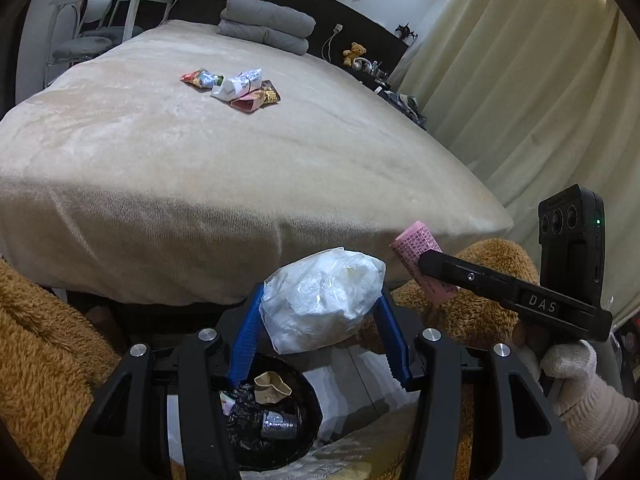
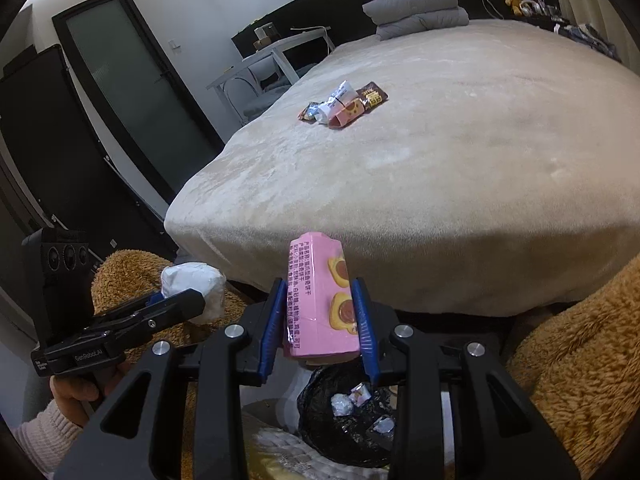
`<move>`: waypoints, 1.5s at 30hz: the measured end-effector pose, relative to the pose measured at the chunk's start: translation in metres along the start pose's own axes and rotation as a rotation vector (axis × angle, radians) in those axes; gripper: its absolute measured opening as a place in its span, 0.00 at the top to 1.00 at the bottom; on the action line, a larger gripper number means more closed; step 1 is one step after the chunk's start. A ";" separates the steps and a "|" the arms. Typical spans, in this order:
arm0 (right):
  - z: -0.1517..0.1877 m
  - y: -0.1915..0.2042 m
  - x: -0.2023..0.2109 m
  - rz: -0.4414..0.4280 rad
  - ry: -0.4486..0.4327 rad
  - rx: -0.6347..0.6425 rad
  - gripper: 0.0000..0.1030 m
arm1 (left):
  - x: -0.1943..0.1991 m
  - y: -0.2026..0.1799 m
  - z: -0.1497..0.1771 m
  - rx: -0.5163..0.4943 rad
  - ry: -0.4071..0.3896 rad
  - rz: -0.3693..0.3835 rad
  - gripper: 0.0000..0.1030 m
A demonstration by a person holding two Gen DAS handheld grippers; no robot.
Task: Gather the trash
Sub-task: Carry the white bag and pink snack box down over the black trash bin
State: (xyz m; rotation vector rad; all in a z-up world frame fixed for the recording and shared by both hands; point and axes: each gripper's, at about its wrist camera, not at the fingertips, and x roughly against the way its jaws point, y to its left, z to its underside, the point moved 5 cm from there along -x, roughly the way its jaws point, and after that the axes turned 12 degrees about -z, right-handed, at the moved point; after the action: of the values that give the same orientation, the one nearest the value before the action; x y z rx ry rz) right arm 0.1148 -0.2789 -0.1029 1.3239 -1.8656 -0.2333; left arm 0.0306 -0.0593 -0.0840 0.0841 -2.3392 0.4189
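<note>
My left gripper (image 1: 320,300) is shut on a crumpled clear plastic bag (image 1: 320,300) and holds it above a black-lined trash bin (image 1: 280,428) that has scraps inside. My right gripper (image 2: 320,312) is shut on a pink snack box (image 2: 320,300) and holds it over the same bin (image 2: 348,428). The right gripper (image 1: 424,264) with the pink box (image 1: 416,248) shows to the right in the left wrist view. The left gripper (image 2: 200,300) with the bag (image 2: 192,280) shows at left in the right wrist view. Several snack wrappers (image 1: 236,88) lie together on the beige bed (image 1: 240,180), also seen in the right wrist view (image 2: 344,108).
Folded grey blankets (image 1: 266,24) lie at the bed's head. A white side table (image 1: 116,4) stands to the bed's left, cream curtains (image 1: 540,100) to its right. A dark door (image 2: 132,80) stands at left. Brown fuzzy fabric (image 2: 580,340) flanks the bin.
</note>
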 end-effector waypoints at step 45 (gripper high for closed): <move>0.102 -0.088 -0.127 0.098 0.655 -0.484 0.66 | -0.137 0.021 0.100 -0.012 0.773 -0.162 0.49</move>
State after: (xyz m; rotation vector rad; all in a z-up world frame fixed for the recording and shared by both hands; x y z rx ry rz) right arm 0.1193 -0.2389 -0.2837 0.8340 -1.2116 -0.1587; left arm 0.0589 -0.0802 -0.2510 0.0862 -1.5605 0.2862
